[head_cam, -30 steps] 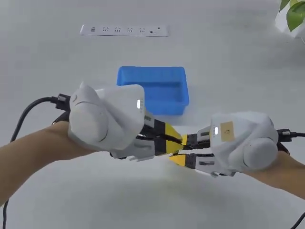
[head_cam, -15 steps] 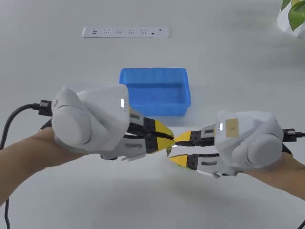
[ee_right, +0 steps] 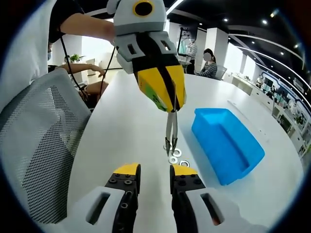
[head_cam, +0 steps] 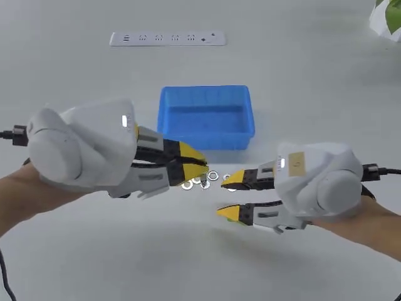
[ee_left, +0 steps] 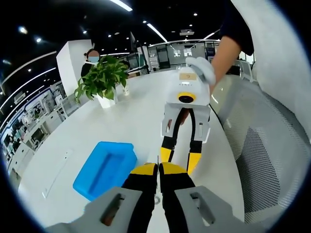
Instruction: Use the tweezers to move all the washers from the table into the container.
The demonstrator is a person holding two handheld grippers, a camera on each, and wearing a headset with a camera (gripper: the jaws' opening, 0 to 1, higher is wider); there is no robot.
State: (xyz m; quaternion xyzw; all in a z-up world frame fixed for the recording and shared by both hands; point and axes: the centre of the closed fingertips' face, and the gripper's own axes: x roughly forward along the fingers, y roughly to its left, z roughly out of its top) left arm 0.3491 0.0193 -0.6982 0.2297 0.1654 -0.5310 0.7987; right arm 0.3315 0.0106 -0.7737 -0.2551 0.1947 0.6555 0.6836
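Our left gripper [head_cam: 202, 164] pinches the tweezers [ee_right: 171, 125] between its closed jaws. The tweezer tips point down at the washers [head_cam: 202, 182]; we cannot tell whether they touch. The washers lie clustered on the table [head_cam: 188, 257], between both grippers and near the front of the container [head_cam: 207, 142]. Our right gripper [head_cam: 223, 195] has its jaws spread, holding nothing.
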